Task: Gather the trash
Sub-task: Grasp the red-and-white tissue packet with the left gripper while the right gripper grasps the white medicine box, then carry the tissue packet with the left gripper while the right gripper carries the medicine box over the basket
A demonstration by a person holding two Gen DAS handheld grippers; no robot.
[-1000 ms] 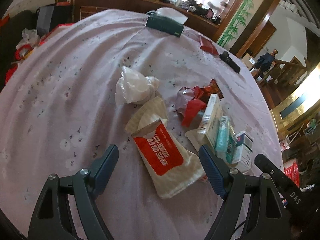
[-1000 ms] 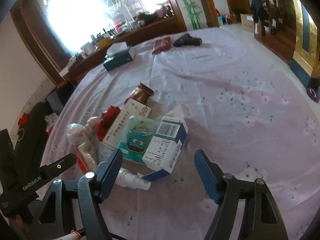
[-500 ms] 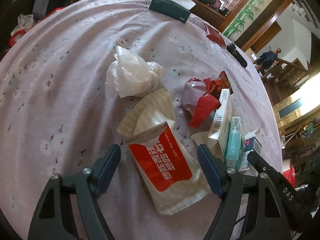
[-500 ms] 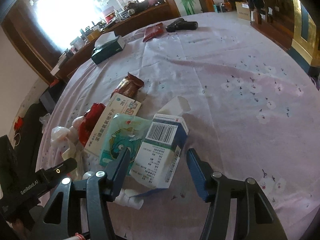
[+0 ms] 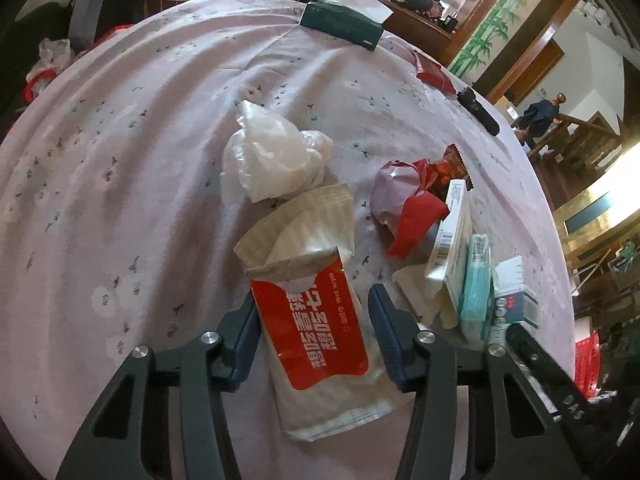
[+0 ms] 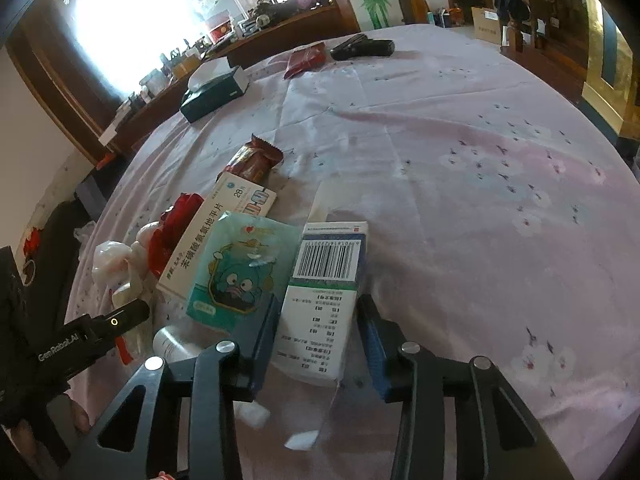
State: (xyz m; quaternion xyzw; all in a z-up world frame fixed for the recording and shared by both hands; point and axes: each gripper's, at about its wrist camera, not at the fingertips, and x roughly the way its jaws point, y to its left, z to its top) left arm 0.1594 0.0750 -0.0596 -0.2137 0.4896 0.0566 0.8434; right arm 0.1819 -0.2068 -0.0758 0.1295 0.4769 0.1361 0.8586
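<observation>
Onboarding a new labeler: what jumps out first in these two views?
The red wet-wipe pack lies between the closing left gripper jaws. The barcoded white box sits between the closing right gripper jaws. Behind both, a litter pile: crumpled plastic bag and teal cartoon pack.

The tabletop [image 5: 120, 160] has a pale pink cloth with little dark sprigs and white flowers. The wet wipe pack [image 5: 316, 320] is tan with thin stripes and a red label with white letters. The crumpled bag [image 5: 272, 160] is white. The tissue pack [image 6: 236, 272] is light green with a blue cartoon face. The small box [image 6: 324, 292] is white and blue with a black barcode. The tissue box [image 5: 340, 28] near the far edge is dark green.
</observation>
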